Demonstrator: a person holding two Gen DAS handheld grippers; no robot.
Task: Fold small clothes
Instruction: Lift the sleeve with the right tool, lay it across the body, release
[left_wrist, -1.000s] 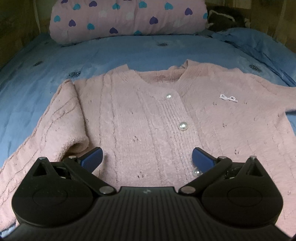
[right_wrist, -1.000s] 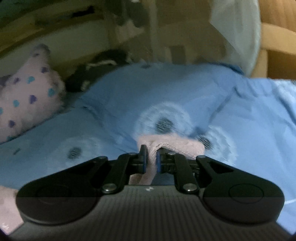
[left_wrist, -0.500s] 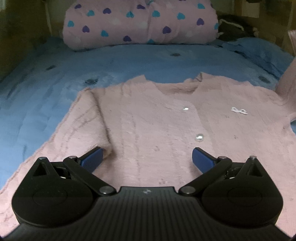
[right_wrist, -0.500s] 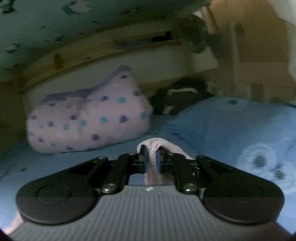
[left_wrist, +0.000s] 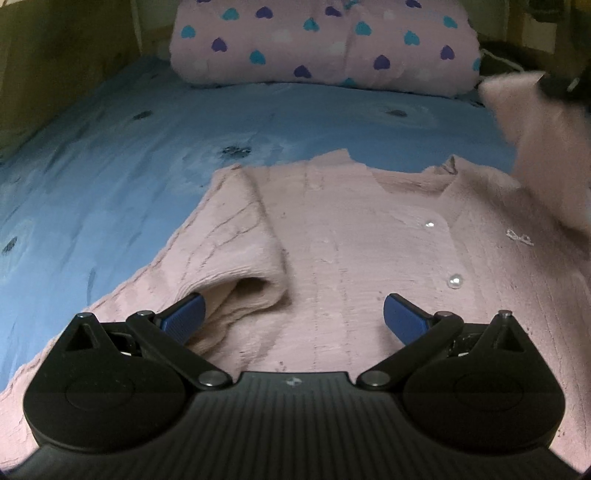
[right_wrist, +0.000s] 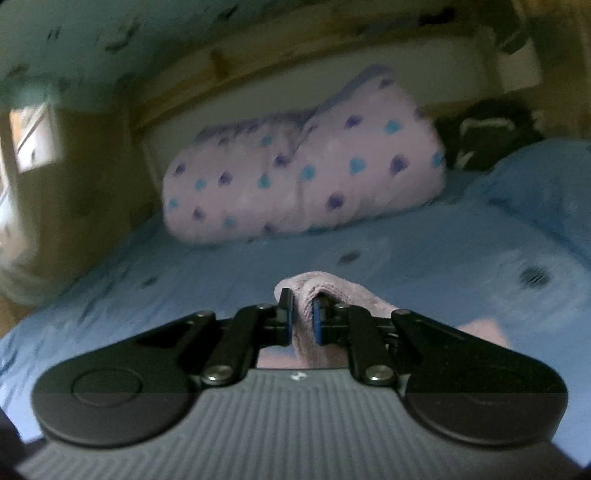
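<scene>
One cardigan (left_wrist: 351, 251); two pearl buttons (left_wrist: 455, 281) (perhaps more); one pillow (left_wrist: 325, 44).

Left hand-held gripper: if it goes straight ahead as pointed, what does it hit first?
Likely the cardigan: the open left hand-held gripper hovers low over its front, the folded sleeve by one finger. Depth unclear.

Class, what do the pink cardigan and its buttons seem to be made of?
Pink cardigan: soft knitted yarn, likely wool or acrylic; fuzzy matte surface with ribbed lines and small eyelet holes. Buttons: pearl-like, probably plastic; glossy, rounded, catching the light.
</scene>
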